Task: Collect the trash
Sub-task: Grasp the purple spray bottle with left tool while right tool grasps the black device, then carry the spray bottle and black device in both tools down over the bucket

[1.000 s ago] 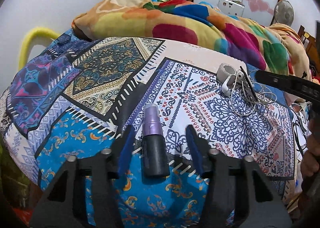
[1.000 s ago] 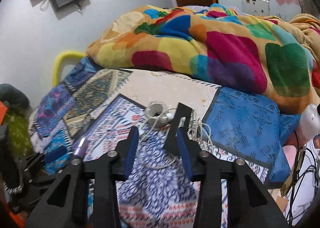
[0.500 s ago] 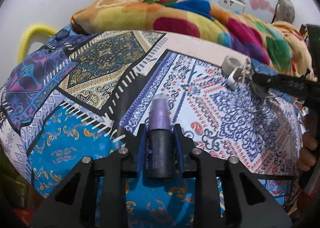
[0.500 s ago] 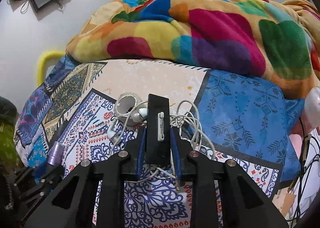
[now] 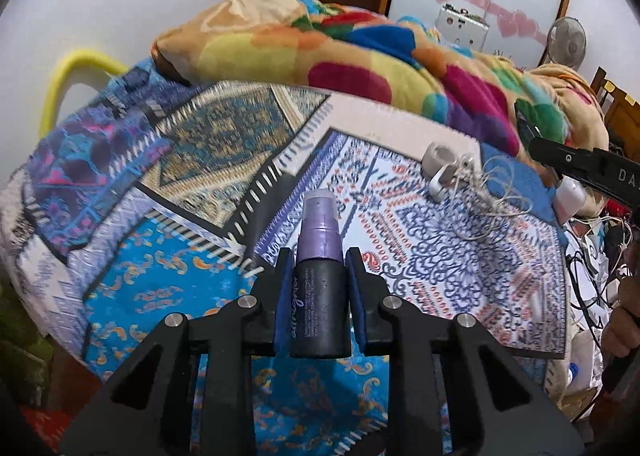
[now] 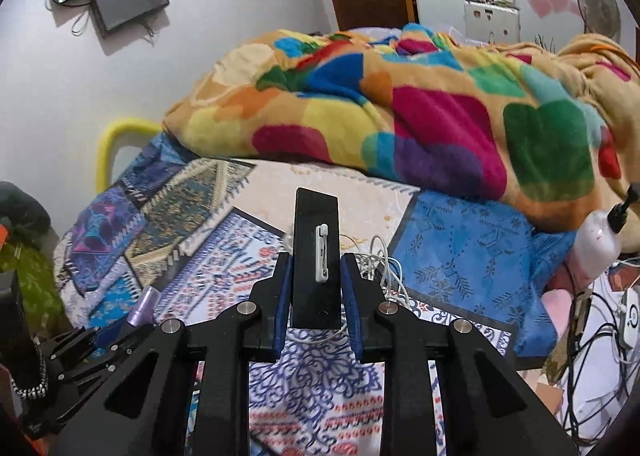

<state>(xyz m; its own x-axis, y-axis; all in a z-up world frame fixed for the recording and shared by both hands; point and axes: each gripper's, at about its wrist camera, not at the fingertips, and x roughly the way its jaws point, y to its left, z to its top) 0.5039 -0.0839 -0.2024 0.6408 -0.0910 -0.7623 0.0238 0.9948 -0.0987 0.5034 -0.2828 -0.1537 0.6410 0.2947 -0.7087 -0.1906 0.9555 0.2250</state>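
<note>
My left gripper (image 5: 320, 280) is shut on a black spray bottle (image 5: 320, 308) with a purple cap, held above the patterned bedsheet (image 5: 168, 288). My right gripper (image 6: 316, 284) is shut on a flat black card (image 6: 314, 252) with a white clip on it, lifted above the bed. A white tape roll (image 5: 436, 155) and tangled white earphone wires (image 5: 488, 195) lie on the sheet at the right. The left gripper and bottle cap (image 6: 144, 306) show at the lower left of the right wrist view.
A colourful heart-print blanket (image 6: 400, 107) is heaped at the back of the bed. A blue pillow (image 6: 464, 256) lies at the right. Cables and a white bottle (image 6: 596, 244) crowd the bed's right side. A yellow bed rail (image 5: 72, 71) is at the left.
Both grippers closed, the left on the spray bottle and the right on the black card. Both then lifted their items off the sheet.
</note>
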